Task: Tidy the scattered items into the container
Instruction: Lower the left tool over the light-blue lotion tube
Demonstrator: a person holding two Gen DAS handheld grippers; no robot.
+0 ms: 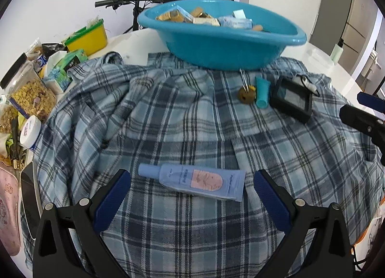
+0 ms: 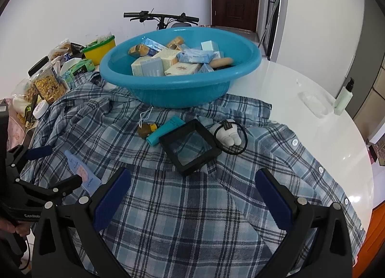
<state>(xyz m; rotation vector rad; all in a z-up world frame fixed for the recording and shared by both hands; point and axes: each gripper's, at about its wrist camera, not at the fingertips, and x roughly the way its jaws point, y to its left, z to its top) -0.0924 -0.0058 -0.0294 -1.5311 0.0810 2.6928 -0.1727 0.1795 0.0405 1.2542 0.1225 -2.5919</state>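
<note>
Left wrist view: left gripper (image 1: 192,196) jaws apart, empty — pale blue tube (image 1: 192,181) lies between them on the plaid shirt (image 1: 168,119).

Right wrist view: right gripper (image 2: 192,196) jaws apart over bare shirt; black frame (image 2: 190,148) ahead, teal basin (image 2: 168,90) beyond — bench (image 2: 300,80) edge right.

Turquoise basin (image 2: 168,95) on blue plaid shirt (image 2: 182,205).

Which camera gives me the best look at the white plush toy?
The right wrist view: the white plush toy lies fully visible beside the black frame. In the left wrist view it is small, mostly hidden behind the frame.
</note>
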